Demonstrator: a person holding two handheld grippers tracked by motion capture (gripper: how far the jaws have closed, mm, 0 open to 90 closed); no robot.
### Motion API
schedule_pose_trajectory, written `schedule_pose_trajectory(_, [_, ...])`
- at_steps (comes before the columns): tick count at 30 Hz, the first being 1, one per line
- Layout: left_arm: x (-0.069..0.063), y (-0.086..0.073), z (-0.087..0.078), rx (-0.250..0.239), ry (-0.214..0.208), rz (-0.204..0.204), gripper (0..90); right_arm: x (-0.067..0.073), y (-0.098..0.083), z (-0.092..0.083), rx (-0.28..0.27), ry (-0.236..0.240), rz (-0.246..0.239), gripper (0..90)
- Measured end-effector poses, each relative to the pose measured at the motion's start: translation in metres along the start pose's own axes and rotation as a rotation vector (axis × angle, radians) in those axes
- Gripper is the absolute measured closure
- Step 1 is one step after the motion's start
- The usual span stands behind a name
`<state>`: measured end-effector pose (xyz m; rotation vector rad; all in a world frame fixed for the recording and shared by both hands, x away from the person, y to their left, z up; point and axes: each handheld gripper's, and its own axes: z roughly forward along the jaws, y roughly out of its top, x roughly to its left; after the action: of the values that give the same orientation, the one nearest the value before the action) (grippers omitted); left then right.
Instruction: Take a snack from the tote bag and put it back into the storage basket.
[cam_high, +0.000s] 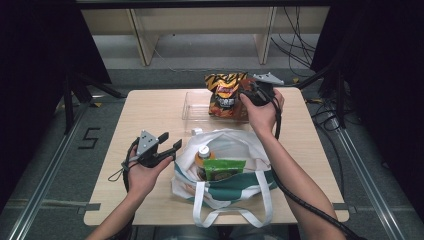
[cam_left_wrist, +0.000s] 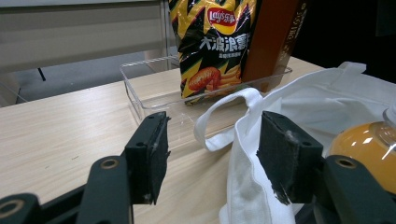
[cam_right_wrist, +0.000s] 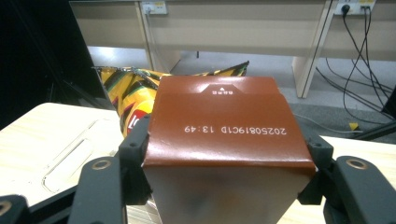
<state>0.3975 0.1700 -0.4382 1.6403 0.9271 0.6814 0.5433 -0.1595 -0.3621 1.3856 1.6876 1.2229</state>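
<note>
So the desk (cam_high: 150, 107) is a light wood-grain top, pretty small. Directly on it: a clear plastic tray (cam_high: 192, 107) sitting at the middle of the far edge, and a white tote bag with a green band (cam_high: 235, 187) slumped near the middle of the near edge, its straps (cam_high: 202, 212) flopping out over that near edge. The left half of the desk is just bare wood.

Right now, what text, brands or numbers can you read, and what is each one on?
"Lay's": red logo on the chip bag.
Large white Chinese characters below it: not legible enough to quote.
"20250819C1D 13:49": upside down on the brown carton top.
Small white print above that stamp: too small.
"5": marked on the floor.
Gold lettering on the carton's edge: blurred.
</note>
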Motion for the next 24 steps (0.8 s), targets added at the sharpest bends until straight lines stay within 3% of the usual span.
schedule_pose_trajectory(4, [0.0,0.0,0.001,0.003,0.0,0.002,42.3,-0.002,-0.001,0.002,0.0,0.005,-0.015,38.4])
schedule_pose_trajectory(6, [0.0,0.0,0.001,0.004,-0.001,0.005,42.3,0.0,-0.001,0.002,0.015,0.004,0.006,38.4])
schedule_pose_trajectory(8, [0.0,0.0,0.0,0.003,-0.002,0.006,42.3,-0.003,-0.002,0.004,0.012,0.01,-0.02,38.3])
schedule_pose_trajectory(10, [0.0,0.0,0.0,0.002,-0.001,0.006,42.3,-0.002,-0.004,0.004,0.025,0.006,0.011,38.3])
schedule_pose_trajectory(24, [0.0,0.0,0.0,0.001,0.0,0.001,42.3,-0.005,-0.013,0.012,0.069,0.01,0.012,38.0])
